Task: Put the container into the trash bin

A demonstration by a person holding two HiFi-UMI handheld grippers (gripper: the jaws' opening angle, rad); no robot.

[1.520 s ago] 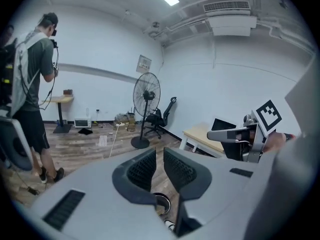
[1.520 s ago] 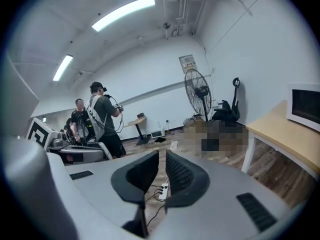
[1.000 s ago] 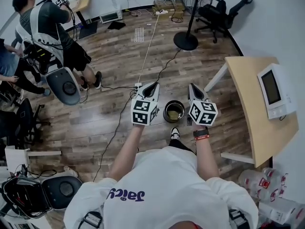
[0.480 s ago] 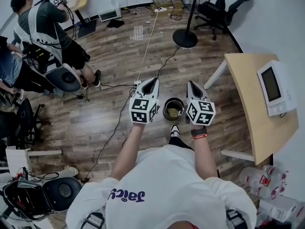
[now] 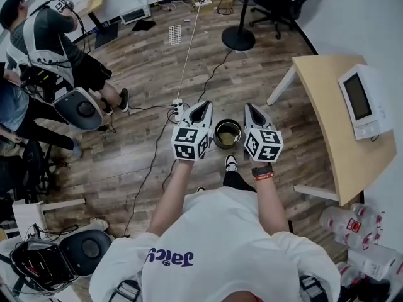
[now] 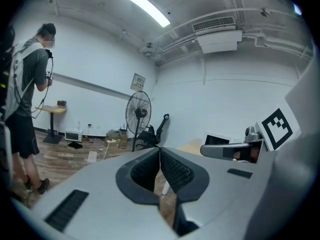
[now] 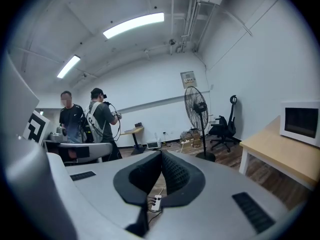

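My left gripper and right gripper hang either side of the trash bin on the floor, fingers closed on nothing.

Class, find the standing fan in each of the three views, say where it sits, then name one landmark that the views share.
Head view: the standing fan shows its round base near the top edge, right of centre; its head is out of frame.
Left gripper view: the fan stands left of centre, before the back wall.
Right gripper view: the fan stands right of centre.
Shared landmark: the black office chair, just right of the fan in every view.
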